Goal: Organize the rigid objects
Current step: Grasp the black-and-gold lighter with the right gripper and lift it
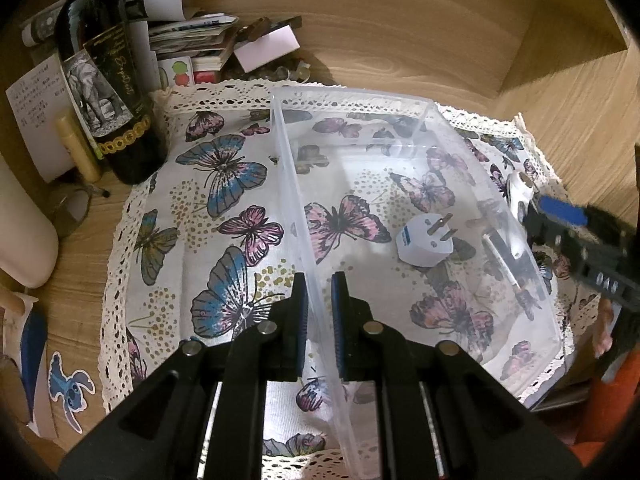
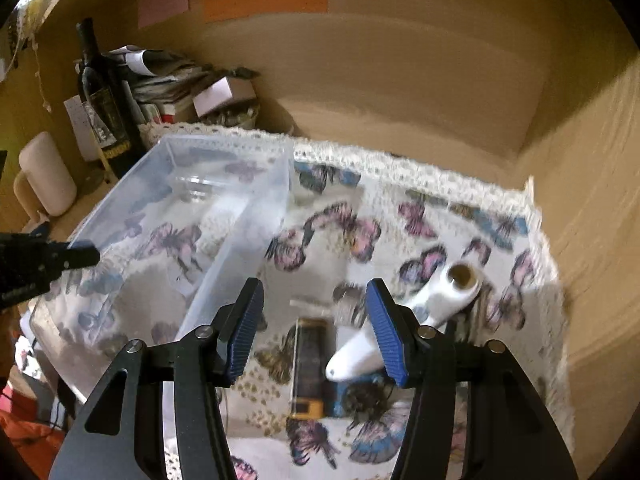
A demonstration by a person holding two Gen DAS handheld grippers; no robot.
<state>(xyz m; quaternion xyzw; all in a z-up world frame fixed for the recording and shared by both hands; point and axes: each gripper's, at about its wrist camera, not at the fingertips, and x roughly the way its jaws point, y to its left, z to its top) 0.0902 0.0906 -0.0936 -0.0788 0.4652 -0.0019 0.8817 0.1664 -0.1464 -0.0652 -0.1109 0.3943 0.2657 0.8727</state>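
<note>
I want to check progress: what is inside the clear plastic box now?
Inside the box lies one white plug adapter, prongs up. The butterfly cloth shows through its floor. The near corner is hidden behind the left fingers, which pinch its wall.

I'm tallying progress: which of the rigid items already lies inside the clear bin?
The white plug adapter with metal prongs; the white opener and dark rectangular block lie outside on the cloth.
</note>
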